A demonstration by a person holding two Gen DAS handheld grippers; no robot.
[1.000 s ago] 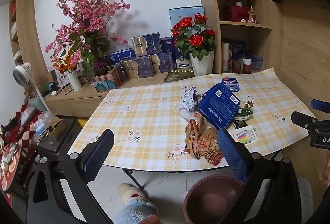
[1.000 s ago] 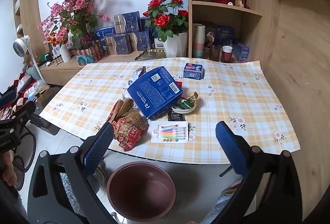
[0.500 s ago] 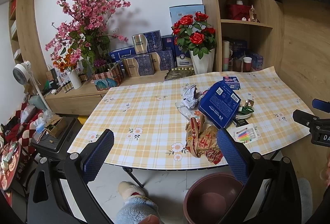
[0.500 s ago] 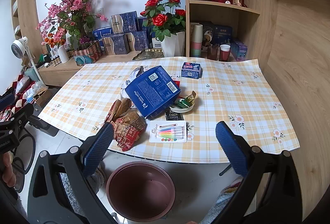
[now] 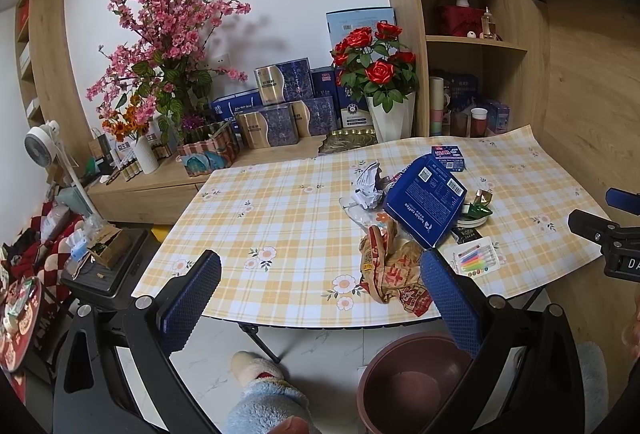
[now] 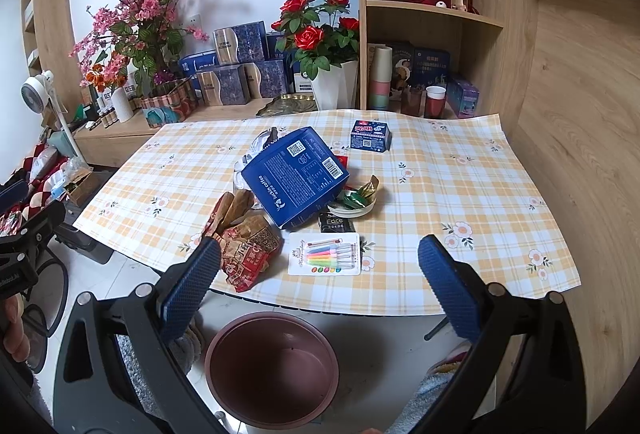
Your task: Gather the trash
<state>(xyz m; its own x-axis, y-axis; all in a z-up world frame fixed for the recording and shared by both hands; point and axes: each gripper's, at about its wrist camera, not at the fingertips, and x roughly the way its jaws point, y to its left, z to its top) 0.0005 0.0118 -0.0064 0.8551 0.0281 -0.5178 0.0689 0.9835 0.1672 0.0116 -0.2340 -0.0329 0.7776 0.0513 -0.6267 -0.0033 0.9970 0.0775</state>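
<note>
A pile of trash lies on the checked tablecloth [image 6: 460, 194]: a blue coffee box [image 6: 296, 180] [image 5: 426, 202], a crumpled brown and red paper bag [image 6: 244, 246] [image 5: 394, 270], crumpled white paper [image 5: 368, 186], a small white dish with green and gold wrappers [image 6: 356, 198], a black sachet [image 6: 335, 223], a card of coloured candles [image 6: 325, 254] and a small blue box [image 6: 370, 136]. A maroon bin [image 6: 272, 368] [image 5: 412, 382] stands on the floor below the table's front edge. My left gripper [image 5: 320, 298] and right gripper [image 6: 318, 286] are open and empty, held before the table edge.
A low wooden cabinet [image 5: 160, 186] behind the table holds flower vases and boxes. Shelves [image 6: 432, 14] with cups and boxes stand at the back right. A wooden wall [image 6: 580, 114] is on the right. My slippered foot [image 5: 260, 386] is on the floor beside the bin.
Both grippers have drifted back and up a little, so the table looks slightly farther away. Nothing on the table has moved.
</note>
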